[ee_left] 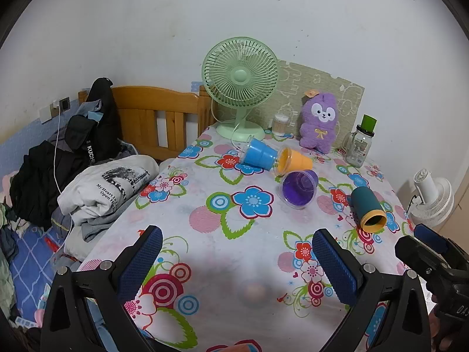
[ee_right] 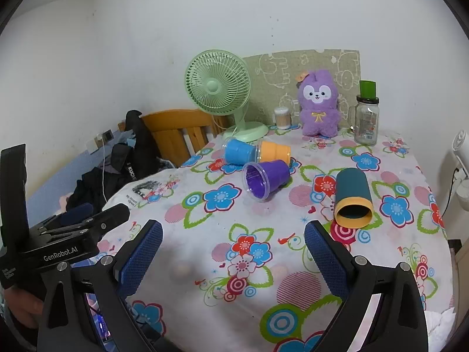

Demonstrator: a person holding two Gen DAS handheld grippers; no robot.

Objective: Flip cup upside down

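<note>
Several cups lie on their sides on the floral tablecloth [ee_left: 222, 228]. A teal cup with a yellow rim [ee_left: 368, 209] [ee_right: 353, 201] lies at the right, mouth toward me. A purple cup [ee_left: 299, 188] [ee_right: 265, 180], a blue cup [ee_left: 259, 154] [ee_right: 239, 152] and an orange cup [ee_left: 294, 160] [ee_right: 274, 151] lie further back. My left gripper [ee_left: 237, 240] is open and empty above the near table. My right gripper [ee_right: 233, 234] is open and empty, near the teal cup. Each gripper shows at the edge of the other's view.
A green desk fan [ee_left: 240, 88], a purple plush toy [ee_left: 319, 123], a glass jar with a green lid [ee_left: 362, 143] and a cotton-swab jar [ee_left: 280, 123] stand along the back. A bed with heaped clothes [ee_left: 88, 176] lies left. A white fan [ee_left: 432, 199] stands right.
</note>
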